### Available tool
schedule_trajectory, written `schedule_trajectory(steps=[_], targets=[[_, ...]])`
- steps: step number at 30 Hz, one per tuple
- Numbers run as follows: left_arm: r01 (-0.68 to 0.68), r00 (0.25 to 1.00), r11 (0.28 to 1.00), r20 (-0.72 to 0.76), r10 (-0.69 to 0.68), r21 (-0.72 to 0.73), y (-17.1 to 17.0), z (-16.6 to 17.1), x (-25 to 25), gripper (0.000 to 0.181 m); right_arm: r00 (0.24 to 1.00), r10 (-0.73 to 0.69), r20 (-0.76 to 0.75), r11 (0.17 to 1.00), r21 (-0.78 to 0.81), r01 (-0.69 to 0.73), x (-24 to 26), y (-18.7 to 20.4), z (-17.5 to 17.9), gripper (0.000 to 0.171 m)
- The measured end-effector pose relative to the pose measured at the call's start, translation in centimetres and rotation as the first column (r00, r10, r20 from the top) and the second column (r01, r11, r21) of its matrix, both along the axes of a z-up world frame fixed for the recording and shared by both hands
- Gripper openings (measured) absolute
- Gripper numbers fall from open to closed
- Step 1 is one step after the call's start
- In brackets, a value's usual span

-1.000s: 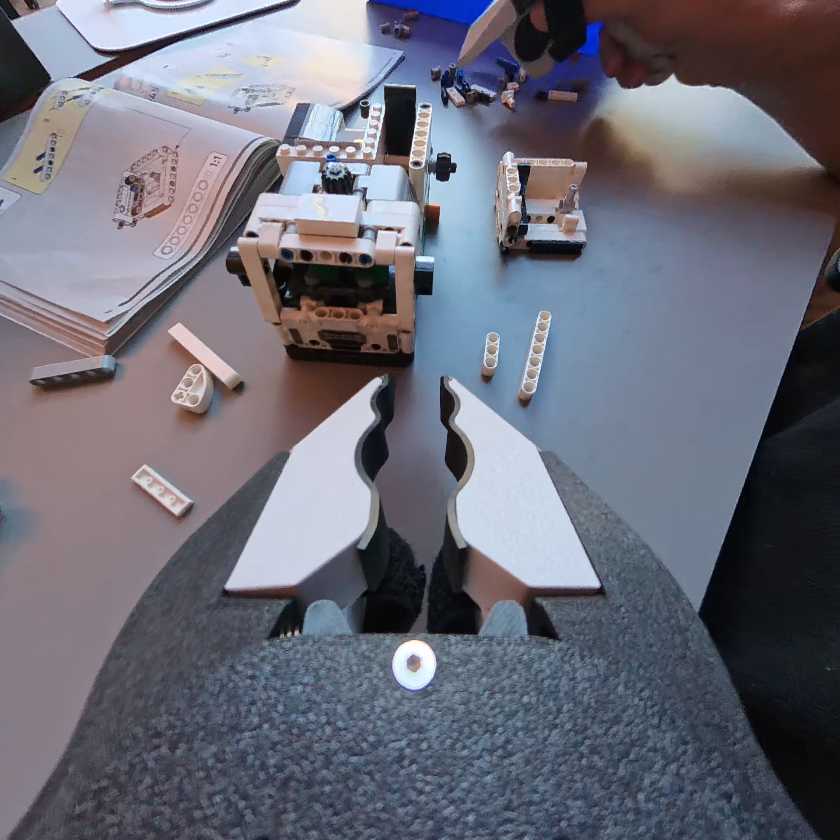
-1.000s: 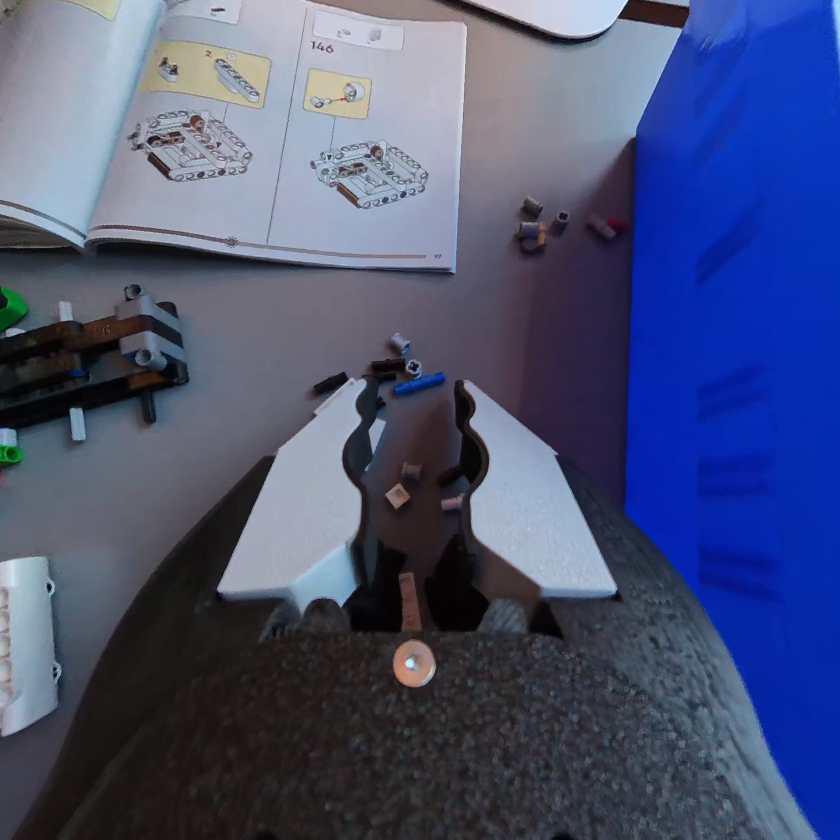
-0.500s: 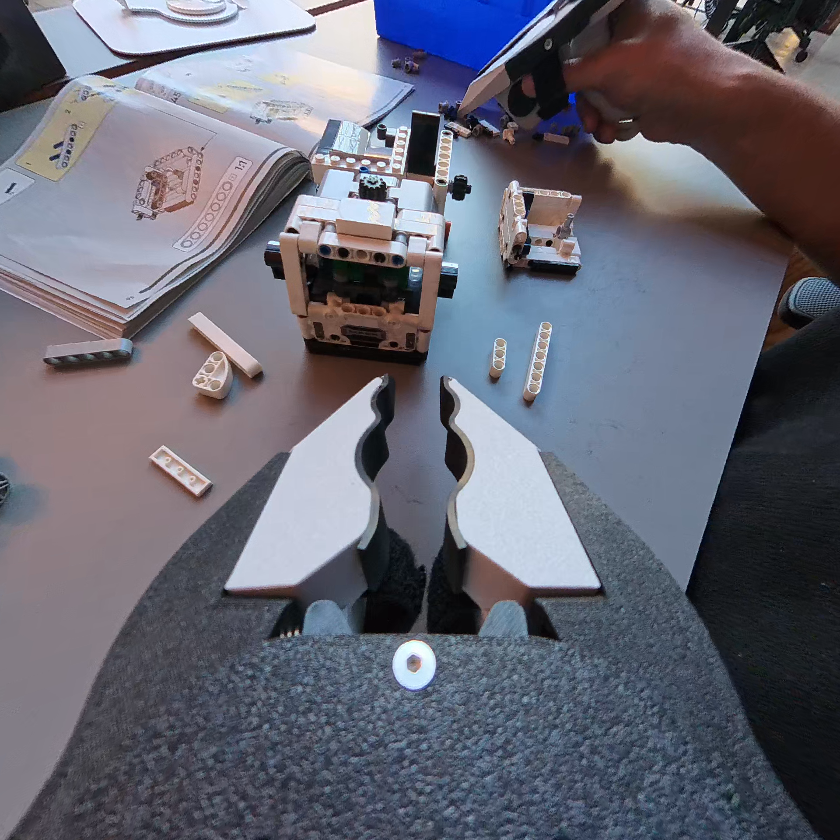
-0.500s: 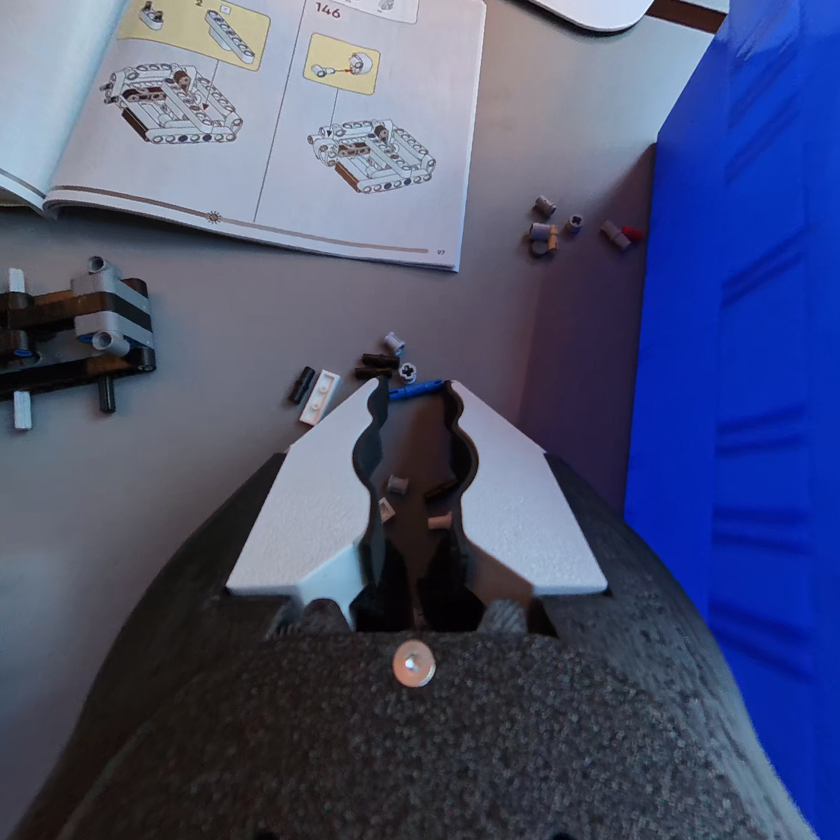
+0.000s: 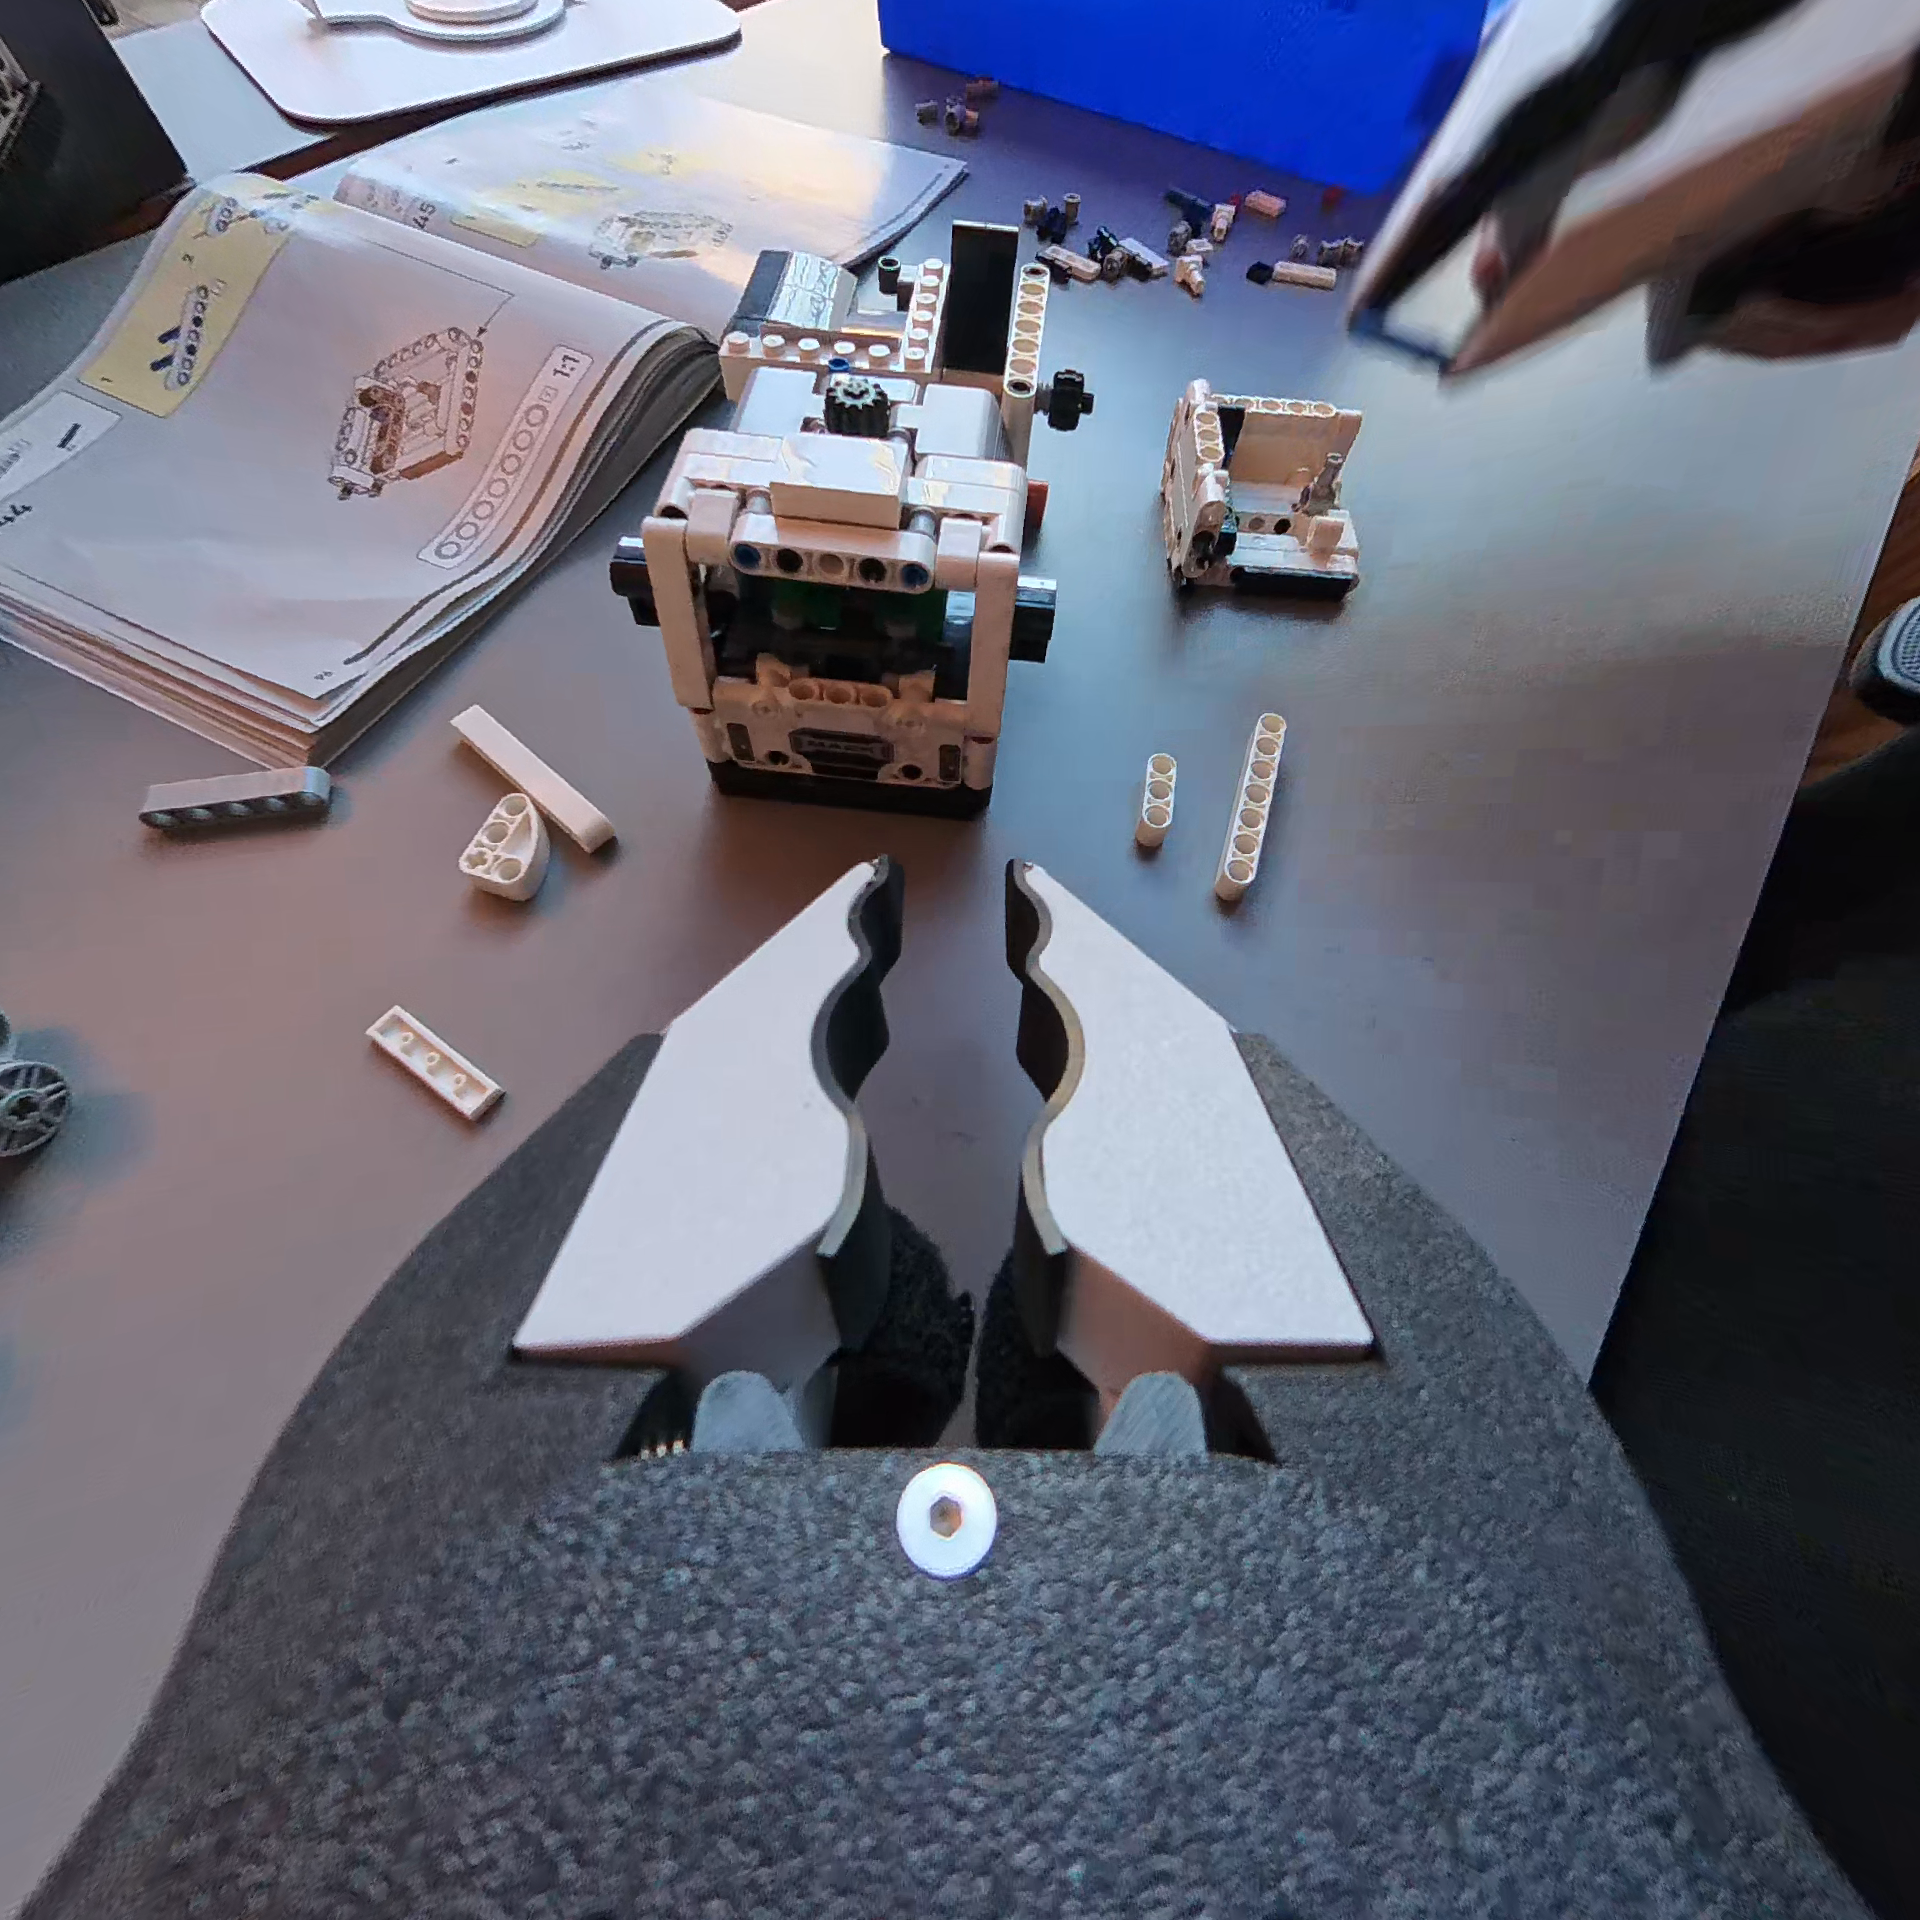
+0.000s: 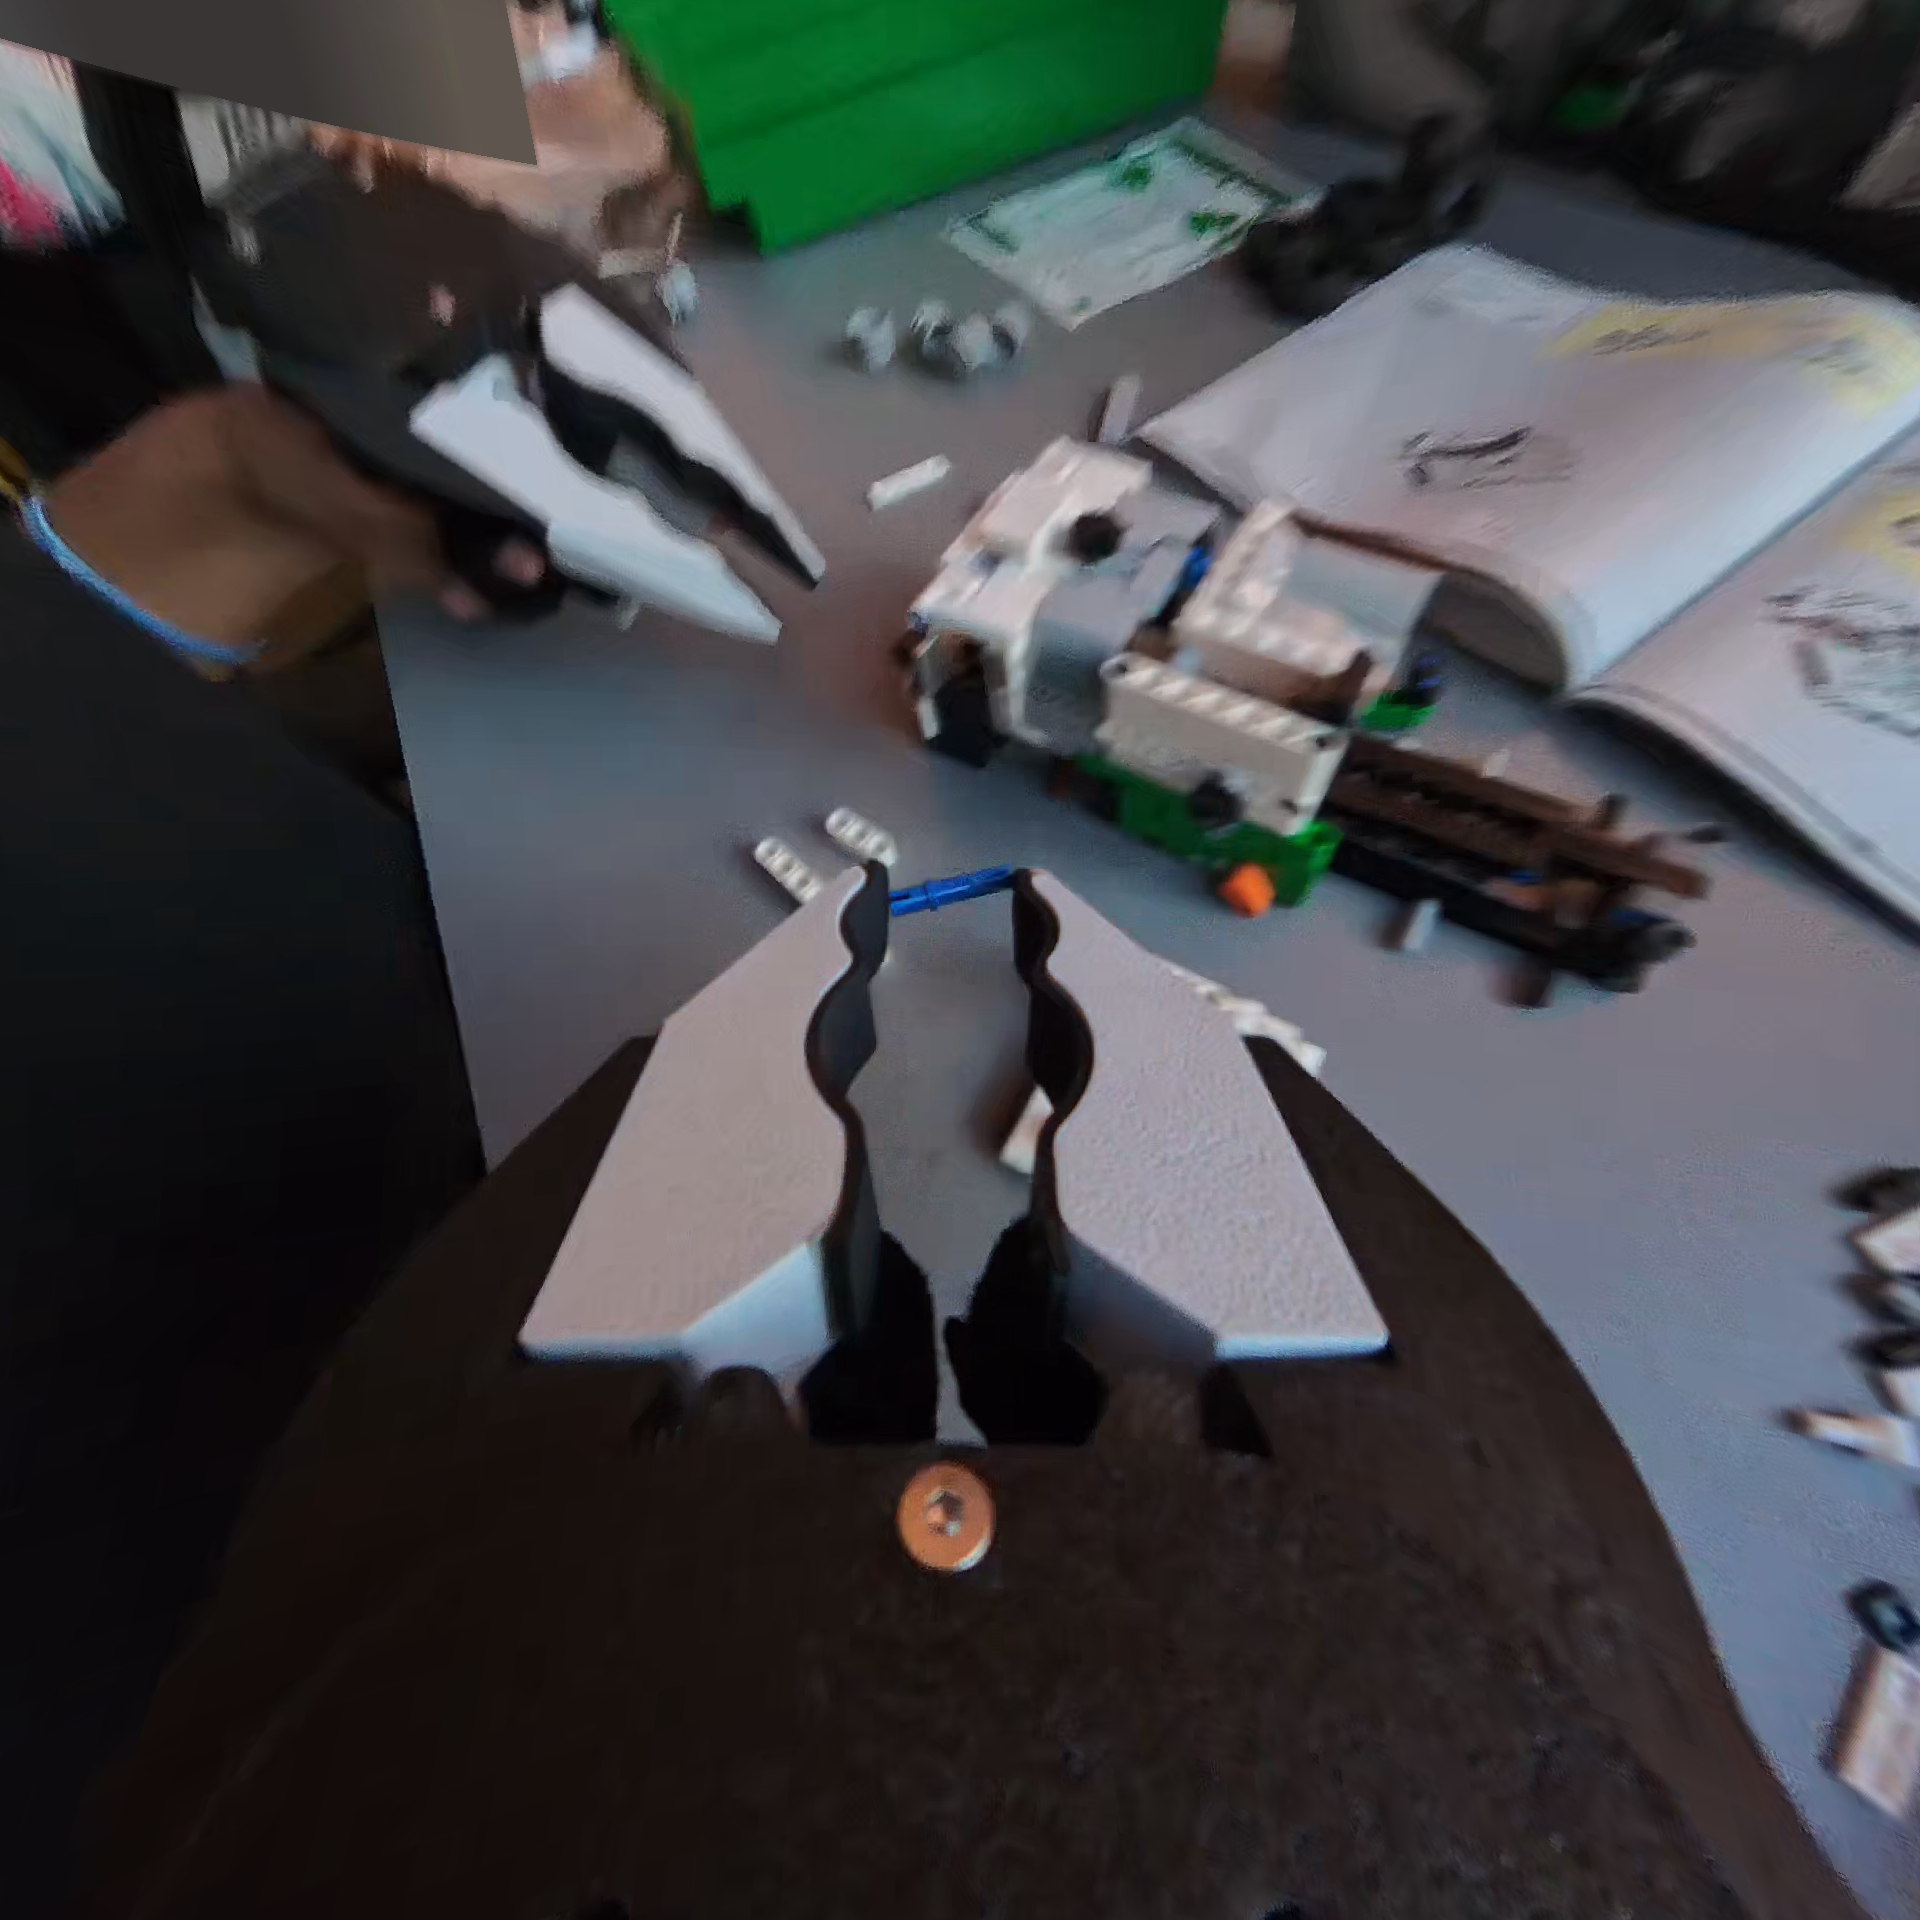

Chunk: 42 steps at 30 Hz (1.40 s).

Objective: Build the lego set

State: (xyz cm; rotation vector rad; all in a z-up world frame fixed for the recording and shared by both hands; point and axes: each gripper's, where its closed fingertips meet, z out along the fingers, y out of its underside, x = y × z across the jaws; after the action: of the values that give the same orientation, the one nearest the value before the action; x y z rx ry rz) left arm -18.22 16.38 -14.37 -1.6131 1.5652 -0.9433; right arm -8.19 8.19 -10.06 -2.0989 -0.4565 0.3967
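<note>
The white, half-built lego truck (image 5: 831,582) stands on the dark table, just beyond my left gripper (image 5: 951,873), which is open and empty above the table. My right gripper (image 6: 948,891) is shut on a small blue pin (image 6: 940,894), held crosswise between its fingertips in the air to the truck's side (image 6: 1122,665). The right wrist view is motion-blurred. The right gripper shows blurred at the upper right of the left wrist view (image 5: 1558,260). The left gripper shows at the upper left of the right wrist view (image 6: 665,520).
A smaller white sub-assembly (image 5: 1262,488) sits right of the truck, with two white beams (image 5: 1252,805) in front. Loose white pieces (image 5: 504,847) and a grey beam (image 5: 237,798) lie left. An open instruction book (image 5: 312,447), a blue bin (image 5: 1195,73) and small pins (image 5: 1164,244) are behind.
My right gripper closed on the blue pin at the small-parts pile by the blue bin, lifted it and swung toward the truck. My left gripper drew back slightly and stayed open.
</note>
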Motion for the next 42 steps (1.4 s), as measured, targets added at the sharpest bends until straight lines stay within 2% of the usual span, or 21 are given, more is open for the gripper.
schedule_trajectory(steps=[1,5,8,12,14,16,18,20,21,23,25,27,31,34,39,42], targets=[[0.001,1.0,1.0,-0.002,-0.001,0.002,0.0,0.0,0.0,0.019,0.998,0.019,0.052,0.999,-0.04,-0.017,-1.3,-0.2,-1.5,0.023],[0.012,1.0,1.0,-0.002,-0.012,0.009,-0.5,-0.1,0.0,0.019,0.983,0.08,0.164,0.984,-0.17,-0.052,-3.7,-1.0,-6.1,0.023],[0.018,1.0,1.0,-0.002,-0.018,0.013,-0.9,-0.1,0.0,0.019,0.973,0.096,0.208,0.976,-0.212,-0.051,-3.9,-1.5,-7.6,0.023],[0.024,1.0,1.0,-0.007,-0.024,0.017,-1.2,-0.1,0.0,0.019,0.974,0.07,0.213,0.982,-0.187,-0.03,-3.8,-1.2,-7.6,0.024],[0.028,1.0,0.999,-0.009,-0.028,0.018,-1.3,-0.2,0.1,0.019,0.978,0.058,0.202,0.985,-0.17,-0.023,-3.4,-1.2,-7.1,0.034],[0.029,1.0,0.999,-0.011,-0.029,0.021,-1.4,-0.2,0.1,0.019,0.984,0.016,0.178,0.995,-0.102,0.002,-2.2,-1.2,-5.3,0.034],[0.032,0.999,0.999,-0.013,-0.032,0.021,-1.4,-0.2,0.1,0.019,0.977,-0.104,0.189,0.995,0.01,0.104,1.5,-0.8,-2.7,0.033],[0.039,0.999,0.999,-0.016,-0.039,0.02,-1.5,-0.3,0.2,0.019,0.913,-0.351,0.208,0.935,0.136,0.329,8.1,-0.1,-0.2,0.023],[0.042,0.999,0.999,-0.016,-0.041,0.02,-1.6,-0.3,0.2,0.019,0.844,-0.493,0.211,0.868,0.181,0.462,12.1,-0.1,0.5,0.02],[0.048,0.999,0.999,-0.017,-0.048,0.017,-1.7,-0.3,0.4,0.019,0.649,-0.725,0.231,0.687,0.171,0.707,19.7,-1.0,-0.2,0.017],[0.054,0.998,0.998,-0.019,-0.054,0.015,-1.9,-0.3,0.5,0.019,0.566,-0.79,0.234,0.599,0.097,0.795,23.4,-1.2,-2.2,0.025],[0.059,0.998,0.998,-0.027,-0.058,0.017,-2.0,-0.4,0.6,0.019,0.516,-0.824,0.235,0.533,0.01,0.846,25.0,-1.3,-4.6,0.022],[0.061,0.997,0.998,-0.051,-0.059,0.023,-1.8,-0.8,0.6,0.019,0.468,-0.852,0.237,0.472,-0.04,0.88,26.1,-1.1,-6.1,0.021],[0.064,0.995,0.998,-0.071,-0.064,0.003,-1.8,-0.9,0.5,0.019,0.432,-0.863,0.262,0.436,-0.047,0.899,26.9,-1.2,-6.4,0.014],[0.09,0.991,0.996,-0.101,-0.09,-0.004,-2.1,-0.8,-0.2,0.019,0.424,-0.865,0.269,0.417,-0.083,0.905,27.0,-1.3,-7.4,0.015],[0.086,0.989,0.996,-0.124,-0.087,-0.013,-1.7,-1.2,-0.4,0.019,0.44,-0.857,0.268,0.438,-0.07,0.896,26.7,-1.0,-7.5,0.01]])
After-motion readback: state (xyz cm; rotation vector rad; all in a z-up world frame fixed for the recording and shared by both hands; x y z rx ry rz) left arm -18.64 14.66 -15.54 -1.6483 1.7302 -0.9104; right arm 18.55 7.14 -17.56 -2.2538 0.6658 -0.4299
